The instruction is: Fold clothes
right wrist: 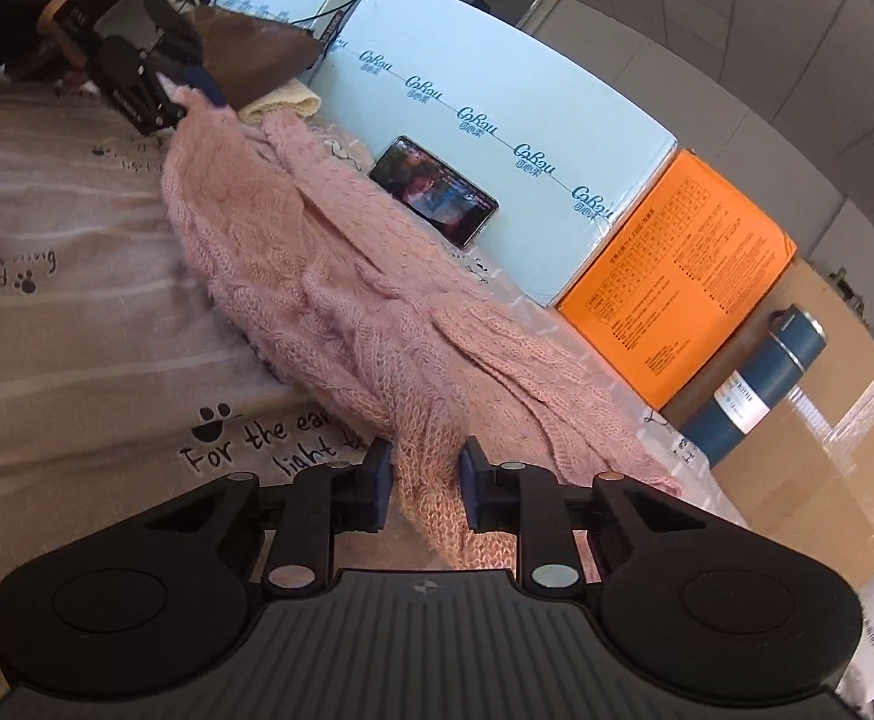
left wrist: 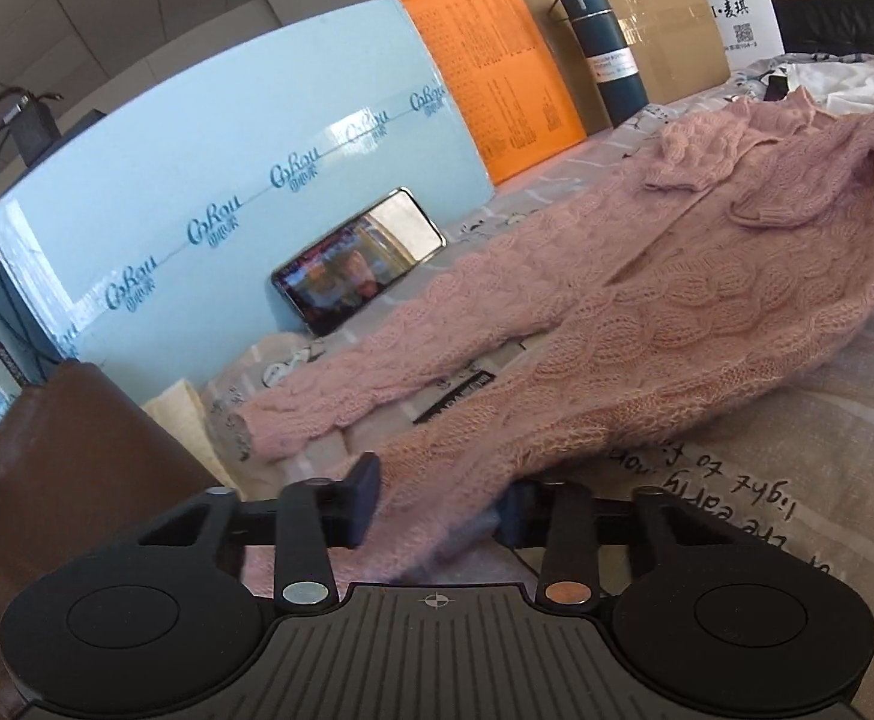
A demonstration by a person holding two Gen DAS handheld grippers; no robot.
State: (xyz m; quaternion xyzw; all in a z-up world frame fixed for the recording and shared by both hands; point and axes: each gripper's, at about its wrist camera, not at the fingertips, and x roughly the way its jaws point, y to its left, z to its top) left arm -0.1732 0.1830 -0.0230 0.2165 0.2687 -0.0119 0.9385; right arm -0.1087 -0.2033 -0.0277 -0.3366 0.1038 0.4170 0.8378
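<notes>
Sweater [left wrist: 647, 300], pink knit, lies stretched across the printed sheet [left wrist: 797, 510], filling the frame centre in both views. Left gripper [left wrist: 437, 504] fingers clamp its hem; right gripper [right wrist: 422, 483] fingers clamp the opposite end. Phone [left wrist: 359, 258] leans upper left.

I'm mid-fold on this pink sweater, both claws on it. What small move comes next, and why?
Probably lift both ends together and carry them toward the boxes. The left claw and right claw each pinch the pink sweater at opposite ends, and its near edge lies flat on the sheet.
</notes>
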